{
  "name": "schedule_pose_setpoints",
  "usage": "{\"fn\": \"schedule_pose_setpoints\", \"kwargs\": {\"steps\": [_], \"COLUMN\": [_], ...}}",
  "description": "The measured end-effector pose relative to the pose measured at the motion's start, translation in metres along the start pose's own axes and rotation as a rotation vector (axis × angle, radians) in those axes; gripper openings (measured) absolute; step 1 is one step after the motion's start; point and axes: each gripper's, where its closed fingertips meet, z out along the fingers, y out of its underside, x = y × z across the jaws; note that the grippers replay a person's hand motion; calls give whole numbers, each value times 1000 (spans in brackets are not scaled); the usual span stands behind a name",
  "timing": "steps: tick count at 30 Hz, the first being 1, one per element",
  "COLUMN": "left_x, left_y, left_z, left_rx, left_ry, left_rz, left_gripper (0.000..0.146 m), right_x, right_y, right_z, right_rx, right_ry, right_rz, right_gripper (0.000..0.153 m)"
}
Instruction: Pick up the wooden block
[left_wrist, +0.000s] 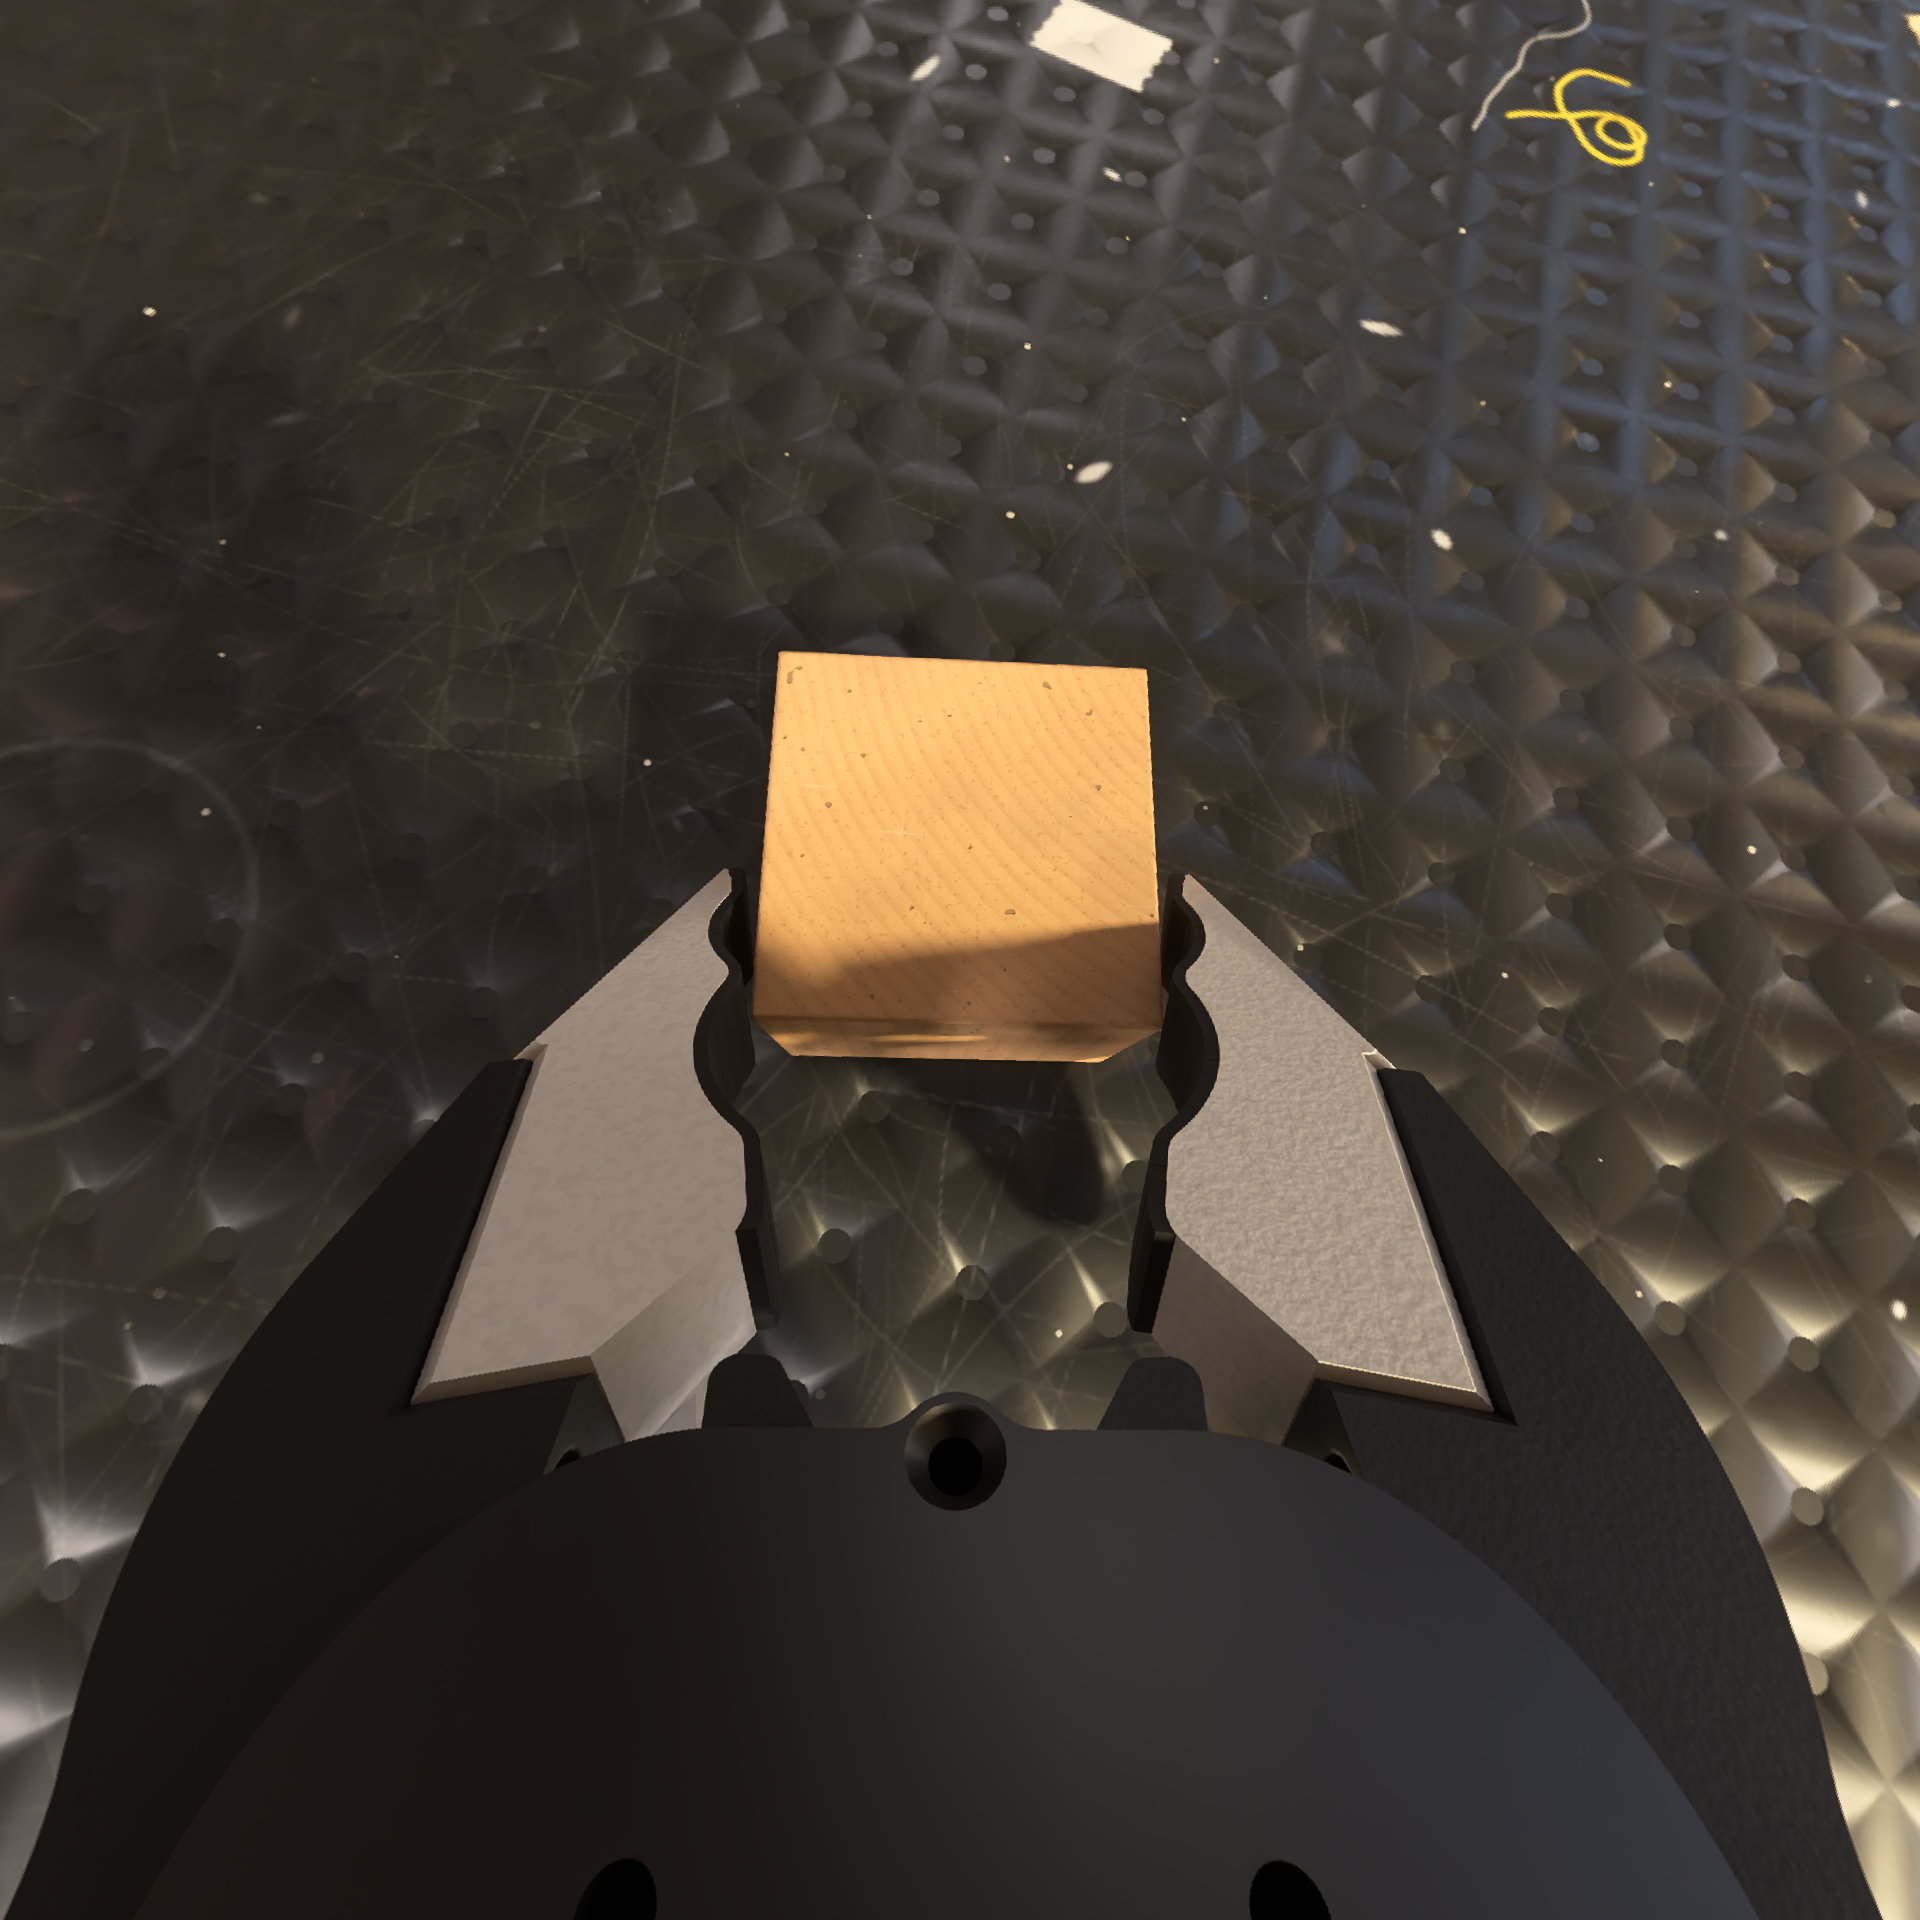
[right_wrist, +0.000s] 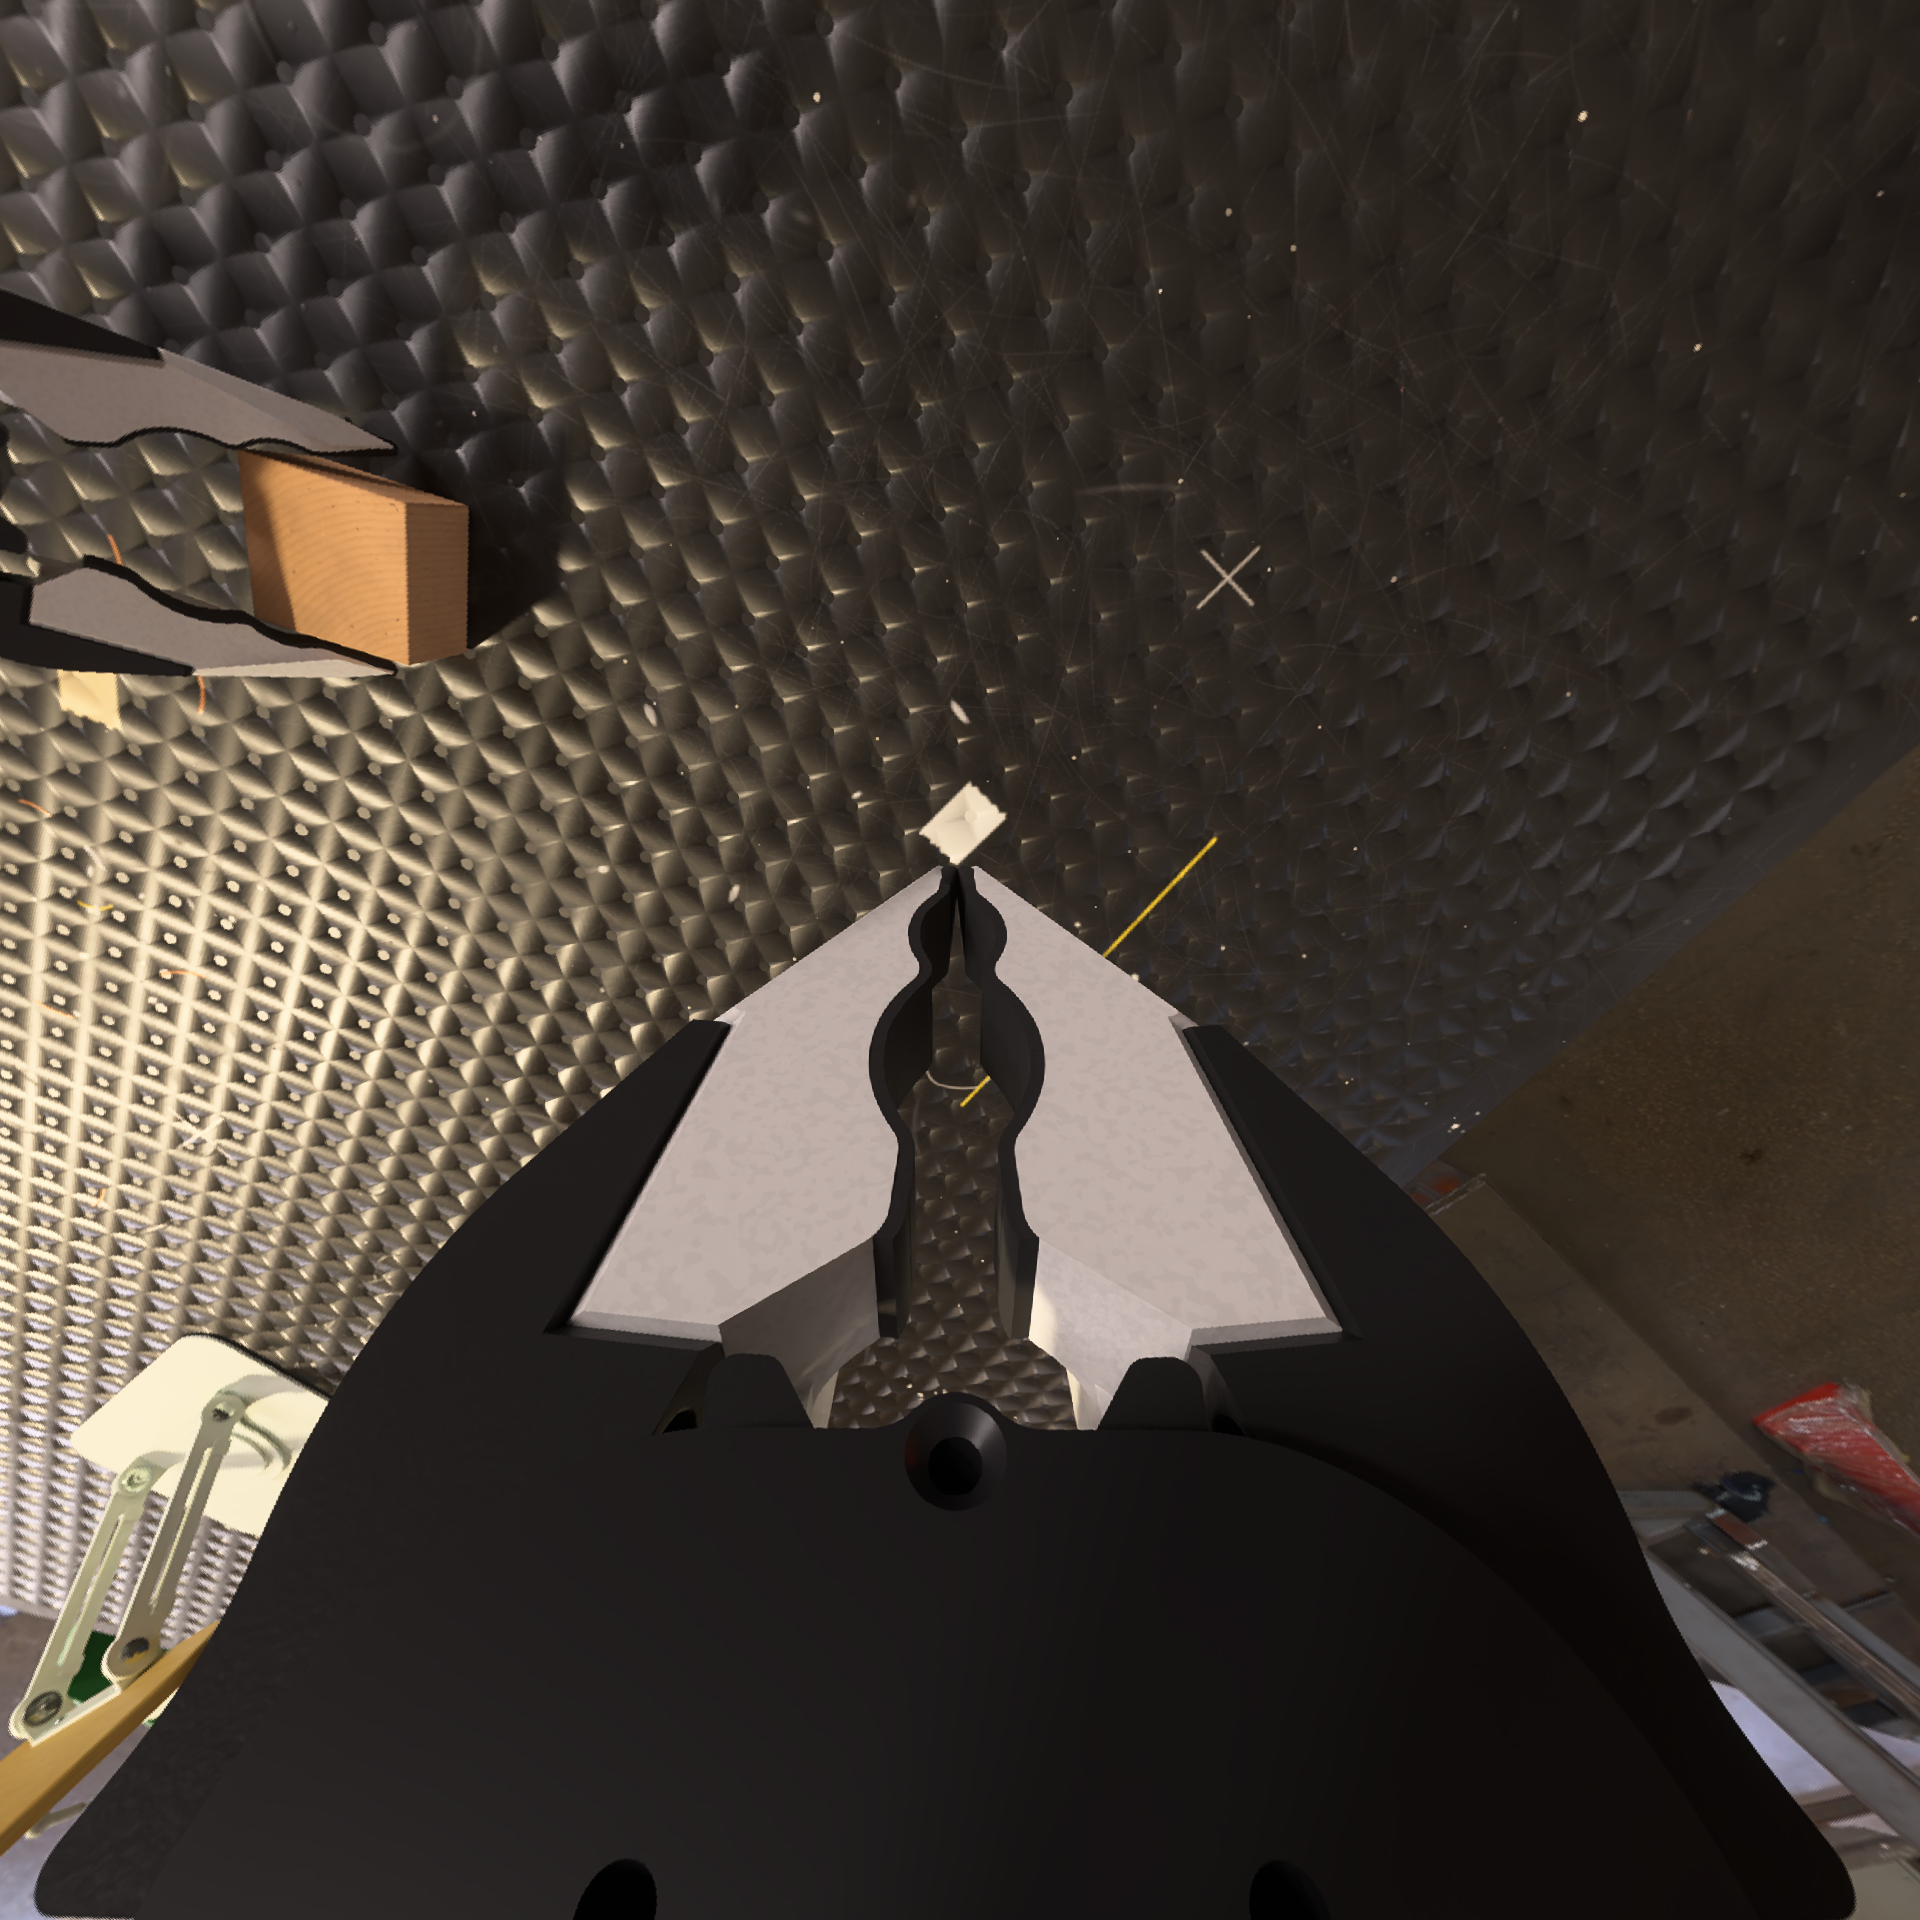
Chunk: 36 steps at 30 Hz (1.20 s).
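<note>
Gripping wooden block (left_wrist: 954, 852) by opposite flat sides, near its lower end, in left tool (left_wrist: 956, 935), seemingly clear of dark studded worktop (left_wrist: 1455, 727); probably rigid, light, smooth-faced, slip-prone; right tool (right_wrist: 956, 883) closed, empty.

The left gripper (left_wrist: 956, 940) has a rounded matte-black body with a recessed round screw hole (left_wrist: 953, 1463) at its front centre and two dark oval holes at its lower edge. From it spread two black arms carrying pale grey, grainy-surfaced wedge-shaped fingers (left_wrist: 613, 1143), each lined inside with a wavy black pad (scalloped like a row of bumps). The right gripper (right_wrist: 956, 883) is built alike: black shell, same central screw hole (right_wrist: 953, 1460), pale mottled fingers (right_wrist: 774, 1153) tapering to points, black wavy pads
</note>
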Motion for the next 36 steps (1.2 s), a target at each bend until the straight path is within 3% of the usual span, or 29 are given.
{"fn": "schedule_pose_setpoints", "kwargs": {"steps": [9, 20, 36], "left_x": [-16, -15, -23], "left_y": [-27, -126, -142], "left_z": [-20, -41, -53], "left_rx": [126, 153, 46], "left_ry": [-85, 62, 50], "left_rz": [77, 89, 59], "left_gripper": [79, 79, 78], "right_x": [0, -1, -1], "right_y": [0, 0, 0], "right_z": [0, 0, 0], "right_rx": [-40, -6, -12], "right_ry": [52, 84, 127], "right_rz": [38, 104, 117], "right_gripper": [0, 0, 0]}}
